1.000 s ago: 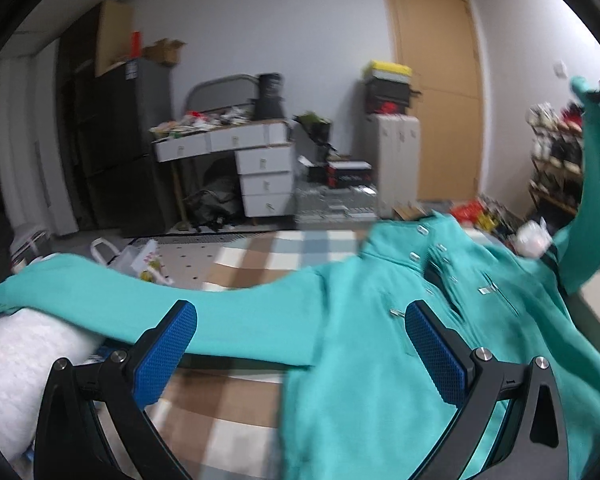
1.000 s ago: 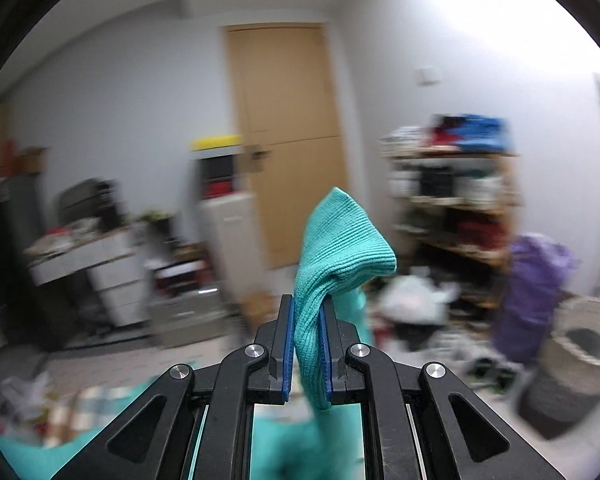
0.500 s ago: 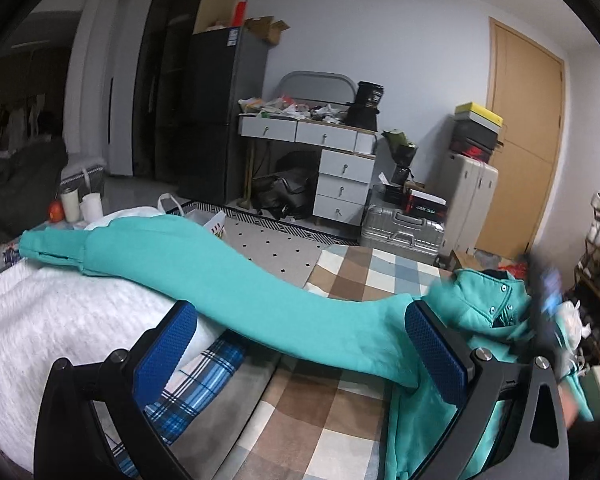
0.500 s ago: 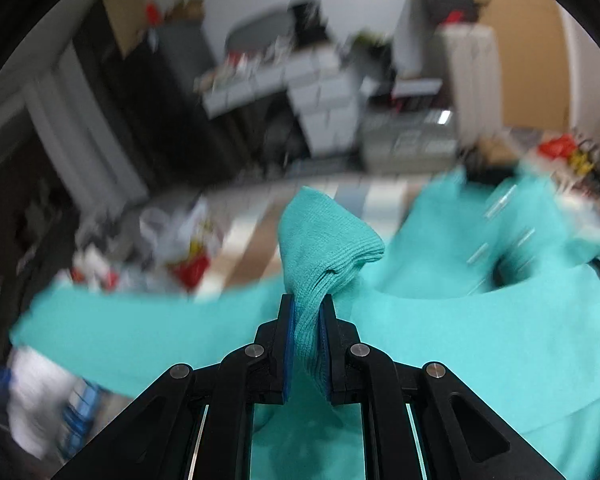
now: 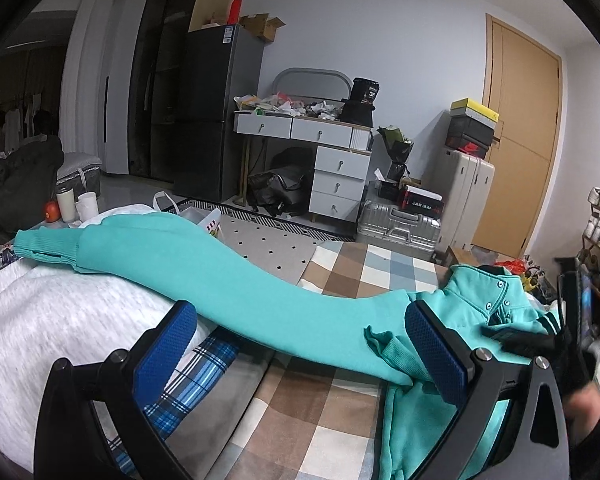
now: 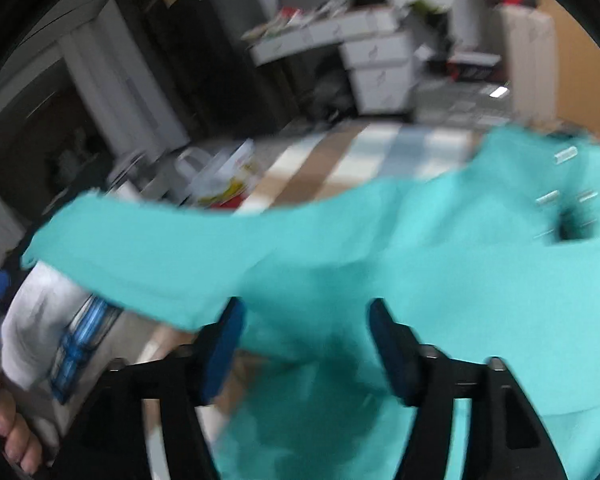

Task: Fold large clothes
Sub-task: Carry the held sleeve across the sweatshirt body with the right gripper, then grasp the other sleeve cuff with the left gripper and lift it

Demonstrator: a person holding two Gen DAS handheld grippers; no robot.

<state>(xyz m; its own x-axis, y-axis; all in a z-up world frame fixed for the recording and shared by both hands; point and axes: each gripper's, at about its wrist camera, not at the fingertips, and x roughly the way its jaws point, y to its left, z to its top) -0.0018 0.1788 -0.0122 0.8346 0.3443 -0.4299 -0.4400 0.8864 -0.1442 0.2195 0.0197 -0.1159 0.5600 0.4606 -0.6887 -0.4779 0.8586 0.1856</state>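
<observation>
Left wrist view: the teal jacket (image 5: 480,320) lies on the checked bedcover (image 5: 340,412). Its long sleeve (image 5: 188,264) stretches left across a white pillow (image 5: 60,328), cuff at the far left. My left gripper (image 5: 300,354) stands wide apart, its blue pads (image 5: 164,354) clear of the cloth; it grasps nothing. A white bag (image 5: 204,220) sits on the floor behind the sleeve; I cannot tell its contents. A silver suitcase (image 5: 400,226) stands closed by the drawers (image 5: 336,172).

Right wrist view (blurred): my right gripper (image 6: 306,354) is opening above the jacket (image 6: 460,264). Teal cloth lies under the gap between the pads (image 6: 220,354), which are not pressing on it. The sleeve (image 6: 148,256) runs left.
</observation>
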